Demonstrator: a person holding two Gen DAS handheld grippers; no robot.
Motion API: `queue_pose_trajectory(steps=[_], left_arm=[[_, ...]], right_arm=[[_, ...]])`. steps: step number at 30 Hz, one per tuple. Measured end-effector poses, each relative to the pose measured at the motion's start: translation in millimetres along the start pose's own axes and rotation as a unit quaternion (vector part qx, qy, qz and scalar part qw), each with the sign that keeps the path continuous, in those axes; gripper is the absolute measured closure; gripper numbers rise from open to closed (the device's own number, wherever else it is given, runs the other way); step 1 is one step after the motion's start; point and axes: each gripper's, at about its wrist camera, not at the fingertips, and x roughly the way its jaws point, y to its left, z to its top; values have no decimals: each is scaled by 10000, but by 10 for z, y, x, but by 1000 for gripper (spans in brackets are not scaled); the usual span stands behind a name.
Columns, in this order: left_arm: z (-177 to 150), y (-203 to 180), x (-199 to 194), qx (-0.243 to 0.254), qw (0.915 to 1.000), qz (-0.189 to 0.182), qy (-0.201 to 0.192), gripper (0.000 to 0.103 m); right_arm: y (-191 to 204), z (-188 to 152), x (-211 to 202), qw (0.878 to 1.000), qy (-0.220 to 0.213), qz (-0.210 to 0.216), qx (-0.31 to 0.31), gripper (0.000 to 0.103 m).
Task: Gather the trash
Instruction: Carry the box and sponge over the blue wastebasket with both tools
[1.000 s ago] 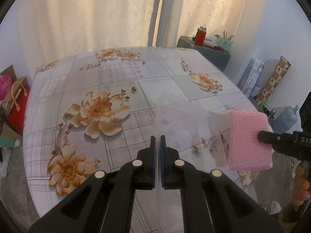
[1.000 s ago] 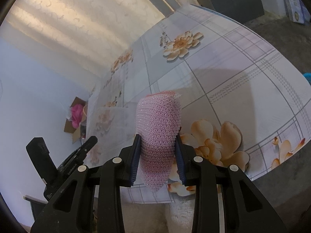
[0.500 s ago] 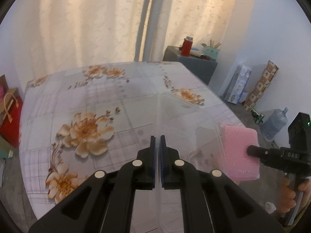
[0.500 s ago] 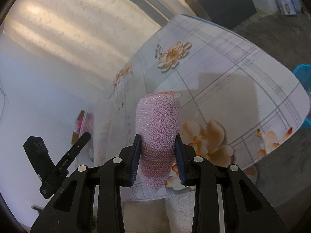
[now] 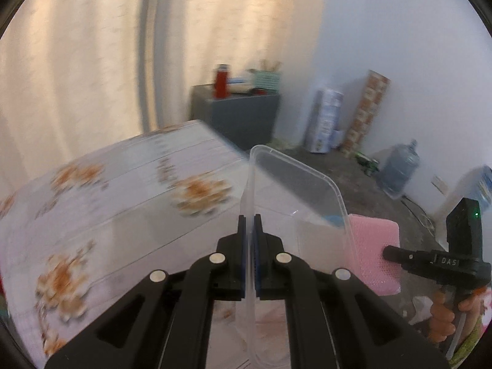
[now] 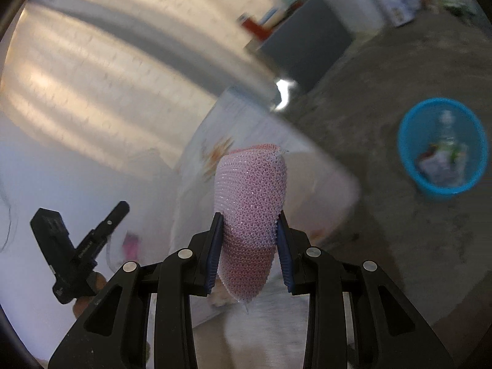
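Left wrist view: the left gripper (image 5: pixel 249 240) has its jaws pinched narrow on the edge of a clear tub (image 5: pixel 295 190), which stands on edge above the floral worktop (image 5: pixel 117 203). Nothing shows inside the tub; through its wall a bit of blue appears. Just right of it is the pink sponge (image 5: pixel 373 255), a flat netted rectangle held by the right gripper (image 5: pixel 388 252), whose black handle and the hand (image 5: pixel 442 316) gripping it show at the edge. Behind stand a grey cabinet (image 5: pixel 243 117) with a red flask (image 5: pixel 220 81), and a water jug (image 5: pixel 398 172) on the floor.

Right wrist view: the right gripper (image 6: pixel 249 243) has its jaws clamped on the sponge (image 6: pixel 250 215), seen end-on here as a tall, bulging pink mesh pad, darker below. Only this view shows the blue bin (image 6: pixel 442 144) on the floor to the right, holding what looks like crumpled wrappers and a clear bottle, though blur makes that uncertain. The left gripper (image 6: pixel 121 207) shows at lower left, tub (image 6: pixel 196 203) a faint haze beside it.
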Motion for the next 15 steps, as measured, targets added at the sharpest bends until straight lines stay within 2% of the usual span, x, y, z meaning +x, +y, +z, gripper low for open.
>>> queue_pose_trajectory(steps=[7,10,13,15], left_arm=[[353,-949,628,898,9939,-566,284,100],[467,-1396,1018,1257,9875,-754,586,100],[498,-1680,1345,1496,9809,-867,892,100],[494,-1955,1667,1750,9732,-884,1198,100]], right_arm=[[-791,164,-690,9926,-765,-712,624,72],[-1099,179,-877,9870,-940,-979,865,72],[-1432,180,-978,9807,-1026,-1233,1120,72],[-1592,184,-950,9772,-1036,-1379,1237,72]])
